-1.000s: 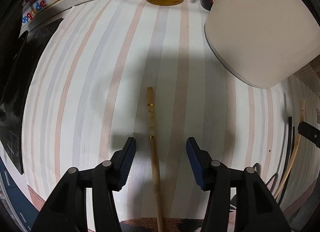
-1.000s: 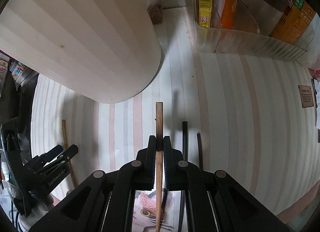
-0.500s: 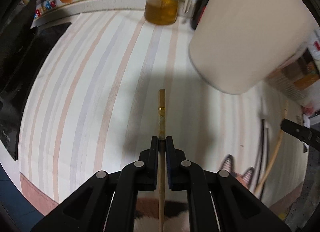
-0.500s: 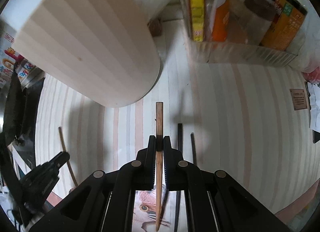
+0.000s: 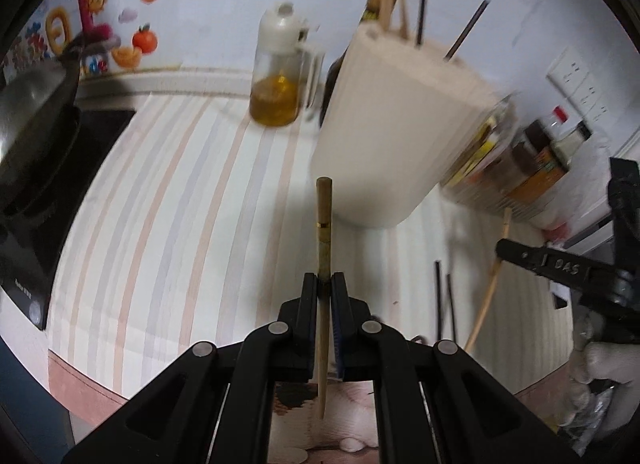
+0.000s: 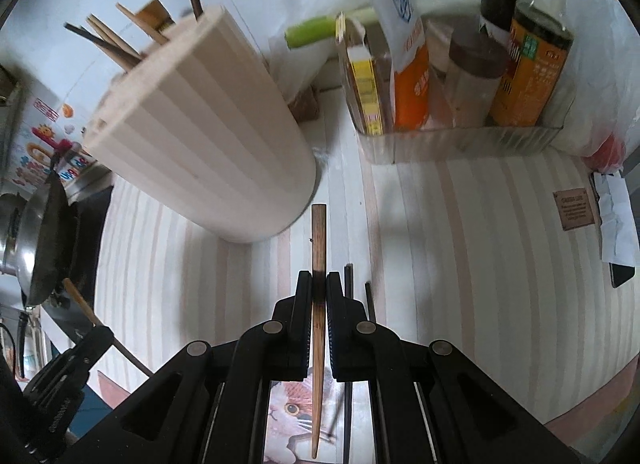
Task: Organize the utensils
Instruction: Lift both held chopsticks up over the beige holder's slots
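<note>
My left gripper [image 5: 324, 284] is shut on a pale wooden chopstick [image 5: 323, 223] with a gold band, held above the striped mat. My right gripper [image 6: 319, 284] is shut on a darker brown chopstick [image 6: 319, 236]. A cream cylindrical utensil holder [image 5: 400, 123] [image 6: 208, 123] stands just beyond both tips, with several chopsticks [image 6: 116, 39] sticking out of its top. Two black chopsticks [image 6: 348, 278] [image 5: 444, 300] lie on the mat under the right gripper. Each gripper shows in the other's view: the right gripper [image 5: 502, 254] at the right edge, the left gripper [image 6: 102, 334] at lower left.
An oil bottle [image 5: 280, 75] stands behind the holder on the left. A clear bin [image 6: 460, 143] with bottles and boxes sits to the holder's right. A stove [image 5: 32, 183] with a wok [image 6: 44, 240] borders the mat's left side. A gloved hand [image 5: 600, 376] holds the right gripper.
The left gripper closed on the pale chopstick and lifted it off the mat. Both grippers rose and tilted up, bringing the holder's top and the wall into view.
</note>
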Demonstrator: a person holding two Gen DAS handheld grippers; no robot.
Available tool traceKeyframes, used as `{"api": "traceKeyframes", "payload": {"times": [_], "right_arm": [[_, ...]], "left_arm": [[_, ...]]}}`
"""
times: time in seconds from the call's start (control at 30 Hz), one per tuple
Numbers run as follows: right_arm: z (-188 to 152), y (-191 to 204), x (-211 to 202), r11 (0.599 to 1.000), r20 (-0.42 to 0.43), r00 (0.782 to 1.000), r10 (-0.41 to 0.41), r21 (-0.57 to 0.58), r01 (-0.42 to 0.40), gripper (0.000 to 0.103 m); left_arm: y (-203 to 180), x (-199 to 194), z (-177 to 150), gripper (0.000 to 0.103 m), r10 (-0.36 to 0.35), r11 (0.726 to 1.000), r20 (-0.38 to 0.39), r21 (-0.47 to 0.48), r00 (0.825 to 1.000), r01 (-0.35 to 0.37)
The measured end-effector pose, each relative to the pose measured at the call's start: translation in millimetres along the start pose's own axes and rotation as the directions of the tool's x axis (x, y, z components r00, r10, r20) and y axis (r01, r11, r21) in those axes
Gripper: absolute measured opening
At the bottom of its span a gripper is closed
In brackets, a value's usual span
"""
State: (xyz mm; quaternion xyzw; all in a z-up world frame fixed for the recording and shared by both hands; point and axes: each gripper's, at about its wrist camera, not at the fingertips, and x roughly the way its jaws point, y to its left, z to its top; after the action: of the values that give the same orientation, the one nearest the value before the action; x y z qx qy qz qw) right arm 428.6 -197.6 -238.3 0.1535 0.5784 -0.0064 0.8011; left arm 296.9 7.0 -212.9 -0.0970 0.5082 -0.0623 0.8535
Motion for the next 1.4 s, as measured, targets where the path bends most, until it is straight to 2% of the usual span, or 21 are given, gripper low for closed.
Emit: {"api": "traceKeyframes", "payload": {"times": [0.3, 0.5, 0.6, 0.77, 0.87, 0.9, 1.0, 1.1, 1.2, 1.4], "right_arm": [[17.1, 12.1, -49.2, 0.998, 0.111, 0.992, 0.054, -0.02, -0.052, 0.007], [44.0, 24.8, -100.0, 0.994, 0.23, 0.967, 0.111, -0.024, -0.109, 0.007], [65.4, 33.4, -132.4, 0.99, 0.311, 0.94, 0.141, -0.035, -0.137, 0.007], [107.3, 50.7, -183.9, 0.985, 0.448, 0.877, 0.172, -0.077, -0.153, 0.007], [135.6, 62.8, -206.3, 0.985, 0.525, 0.834, 0.172, -0.095, -0.143, 0.007], [142.7, 64.4, -208.6, 0.985, 0.538, 0.825, 0.172, -0.096, -0.143, 0.007], [167.2, 76.4, -213.4, 0.986, 0.586, 0.793, 0.169, -0.102, -0.134, 0.007], [187.0, 89.2, -206.1, 0.987, 0.615, 0.772, 0.16, -0.113, -0.115, 0.007], [200.5, 101.7, -192.4, 0.988, 0.63, 0.762, 0.151, -0.127, -0.091, 0.007], [220.2, 107.7, -161.0, 0.988, 0.625, 0.766, 0.15, -0.126, -0.091, 0.007]], "left_arm": [[-7.8, -39.4, 31.7, 0.004, -0.045, 0.999, 0.125, 0.009, 0.991, 0.044], [-13.9, -86.3, 63.8, 0.004, -0.098, 0.995, 0.237, -0.005, 0.967, 0.102], [-19.2, -115.2, 89.1, 0.004, -0.116, 0.993, 0.309, 0.002, 0.944, 0.122], [-30.5, -154.1, 138.3, 0.004, -0.123, 0.992, 0.425, 0.027, 0.897, 0.123], [-36.9, -166.0, 166.8, 0.004, -0.115, 0.993, 0.479, 0.034, 0.87, 0.112], [-38.1, -168.1, 174.3, 0.004, -0.111, 0.994, 0.494, 0.037, 0.862, 0.107], [-43.4, -166.2, 198.9, 0.004, -0.097, 0.995, 0.523, 0.045, 0.847, 0.086], [-46.9, -153.2, 217.1, 0.004, -0.077, 0.997, 0.535, 0.046, 0.841, 0.062], [-48.8, -135.8, 229.8, 0.004, -0.064, 0.998, 0.534, 0.046, 0.843, 0.046], [-46.9, -101.8, 245.3, 0.004, -0.048, 0.999, 0.51, 0.043, 0.859, 0.03]]}}
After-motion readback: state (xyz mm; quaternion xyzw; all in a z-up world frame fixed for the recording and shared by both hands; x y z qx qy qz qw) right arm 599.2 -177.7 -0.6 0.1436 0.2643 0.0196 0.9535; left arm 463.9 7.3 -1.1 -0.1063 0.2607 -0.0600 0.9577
